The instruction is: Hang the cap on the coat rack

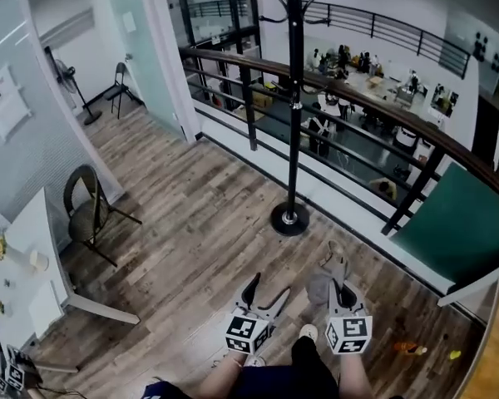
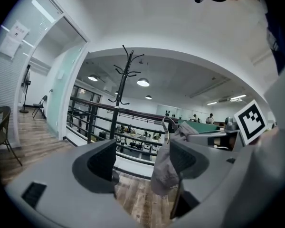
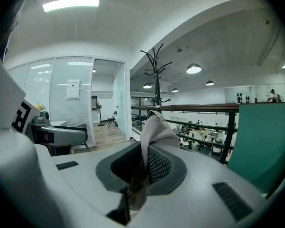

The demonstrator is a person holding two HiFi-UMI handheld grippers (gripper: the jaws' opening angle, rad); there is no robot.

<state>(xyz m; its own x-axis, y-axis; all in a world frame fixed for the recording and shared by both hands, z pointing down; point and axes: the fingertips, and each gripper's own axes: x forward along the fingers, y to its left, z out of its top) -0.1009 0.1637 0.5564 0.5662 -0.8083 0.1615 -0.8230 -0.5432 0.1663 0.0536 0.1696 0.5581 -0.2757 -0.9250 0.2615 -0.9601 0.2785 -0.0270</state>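
Note:
The black coat rack (image 1: 294, 98) stands on its round base (image 1: 290, 219) by the railing, a short way ahead of both grippers. My right gripper (image 1: 338, 288) is shut on the grey cap (image 1: 326, 274), which it holds low in front of me. In the right gripper view the cap's cloth (image 3: 154, 127) is pinched between the jaws of the right gripper (image 3: 145, 163) and sticks up above them, with the coat rack (image 3: 156, 75) beyond. My left gripper (image 1: 266, 293) is beside it, wide open and empty. In the left gripper view the cap (image 2: 165, 170) hangs just right of the left gripper (image 2: 142, 158), clear of its pads.
A wooden-topped black railing (image 1: 374, 98) runs behind the rack, with a green panel (image 1: 461, 223) at right. At left stand a chair (image 1: 87, 210) and a white table (image 1: 29, 264). Glass walls and a door (image 1: 141, 40) close the far left.

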